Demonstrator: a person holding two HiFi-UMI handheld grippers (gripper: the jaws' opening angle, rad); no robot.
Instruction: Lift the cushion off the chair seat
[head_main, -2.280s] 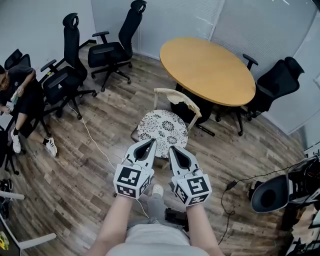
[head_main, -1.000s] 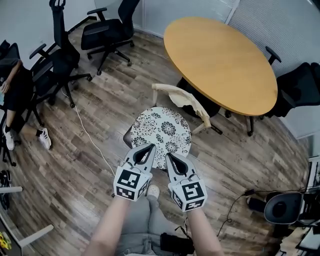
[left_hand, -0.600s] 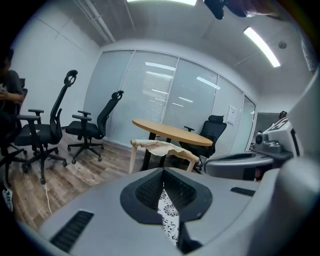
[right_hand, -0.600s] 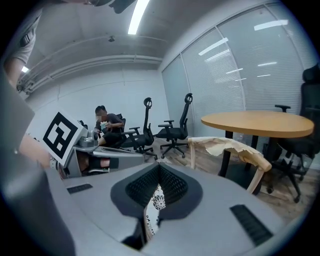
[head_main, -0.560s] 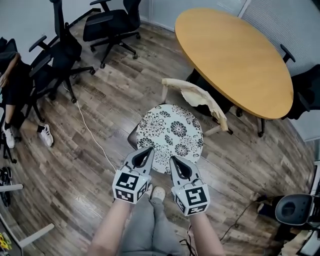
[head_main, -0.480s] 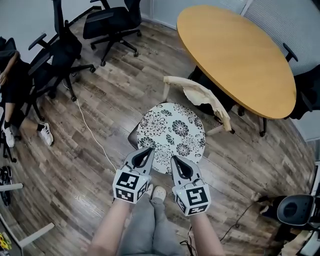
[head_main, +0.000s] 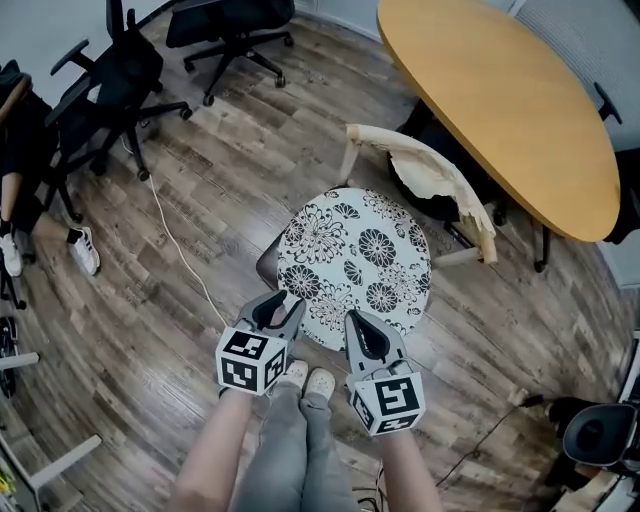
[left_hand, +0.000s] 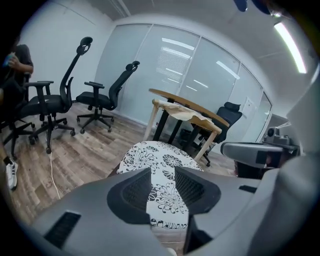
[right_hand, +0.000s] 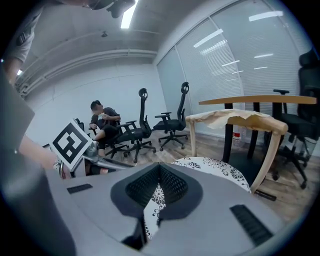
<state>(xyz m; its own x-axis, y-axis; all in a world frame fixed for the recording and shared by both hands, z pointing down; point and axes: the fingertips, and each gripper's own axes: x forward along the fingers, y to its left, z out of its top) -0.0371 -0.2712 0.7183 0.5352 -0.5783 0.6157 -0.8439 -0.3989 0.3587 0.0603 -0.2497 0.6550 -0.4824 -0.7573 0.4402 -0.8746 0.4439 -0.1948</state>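
A round white cushion (head_main: 355, 262) with black flower print lies on the seat of a wooden chair (head_main: 425, 172), whose backrest is draped in pale cloth. Both grippers hover at the cushion's near edge. My left gripper (head_main: 279, 300) is at the near left rim; its jaws have just been opening and now stand apart with nothing between them. In the left gripper view the cushion (left_hand: 156, 155) shows through the gap of the left gripper (left_hand: 162, 172). My right gripper (head_main: 352, 319) is at the near right rim, and in the right gripper view the right gripper (right_hand: 159, 167) has its tips together, the cushion (right_hand: 212, 167) just beyond.
A round wooden table (head_main: 500, 90) stands behind the chair. Black office chairs (head_main: 110, 80) and a seated person (head_main: 15, 150) are at the left. A white cable (head_main: 180, 250) runs across the wood floor. My own feet (head_main: 305, 380) are below the grippers.
Both grippers have come down and closer to the cushion's near edge. The left jaws went from shut to apart. The right jaws stayed together.
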